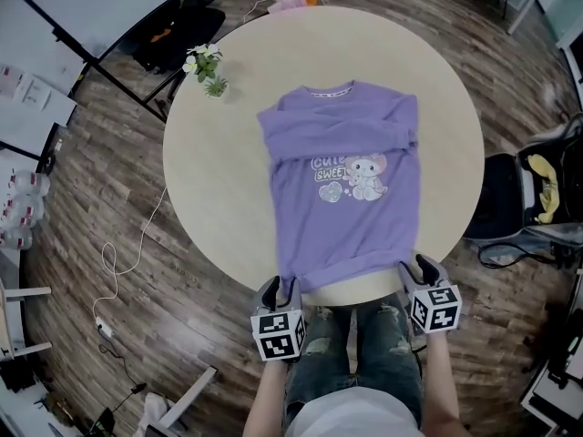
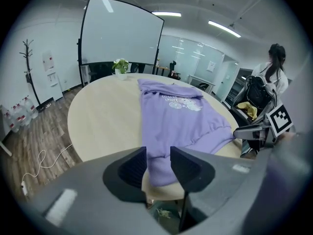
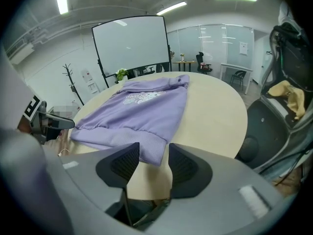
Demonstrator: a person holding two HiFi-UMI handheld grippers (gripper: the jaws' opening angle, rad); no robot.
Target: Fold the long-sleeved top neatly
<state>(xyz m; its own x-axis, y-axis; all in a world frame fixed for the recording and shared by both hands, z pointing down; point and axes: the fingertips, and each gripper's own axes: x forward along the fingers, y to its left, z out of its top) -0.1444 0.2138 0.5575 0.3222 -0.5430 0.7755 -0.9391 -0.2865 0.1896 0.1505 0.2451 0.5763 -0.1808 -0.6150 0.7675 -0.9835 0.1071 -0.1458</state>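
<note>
1. Both jaw pairs are standing apart, gripping nothing: we are holding the left gripper (image 2: 158, 163) and right gripper (image 3: 153, 158) at the lower hem corners of the top (image 1: 342, 180).
2. It is lying flat mid-frame on the table (image 1: 219, 180).

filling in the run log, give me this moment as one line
top: flat on table, sleeves in | left claw: open at hem | right claw: open at hem

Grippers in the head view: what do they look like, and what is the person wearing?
Both the left gripper and right gripper are grey, each carrying a white cube with black square markers. Their fingers are dark with ribbed pads. No cables show. The person wears distressed jeans and a light top.
</note>
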